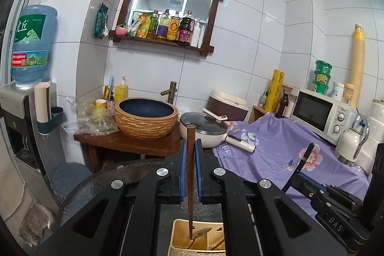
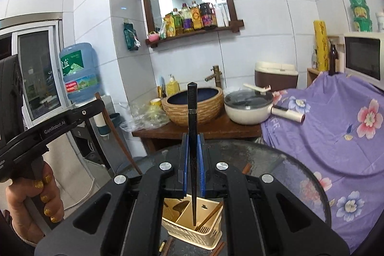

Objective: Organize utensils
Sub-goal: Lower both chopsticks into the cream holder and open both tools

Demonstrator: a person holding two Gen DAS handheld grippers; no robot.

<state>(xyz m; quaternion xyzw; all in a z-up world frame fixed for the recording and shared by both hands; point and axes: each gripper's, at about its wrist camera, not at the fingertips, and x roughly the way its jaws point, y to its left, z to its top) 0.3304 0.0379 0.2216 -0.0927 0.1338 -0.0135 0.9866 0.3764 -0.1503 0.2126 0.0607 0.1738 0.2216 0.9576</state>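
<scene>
My left gripper is shut on a brown wooden chopstick that stands upright, its lower tip over the cream utensil basket. My right gripper is shut on a black chopstick, also upright, tip down over the basket. The basket holds a dark spoon in one compartment and a brown chopstick in another. Each view shows the other gripper beside it: the right gripper and the left gripper, held by a person's hand.
The basket stands on a round glass table with loose chopsticks around it. Behind are a wooden stand with a basin, a lidded pot, a purple floral cloth and a microwave. A cat sits on the floor at left.
</scene>
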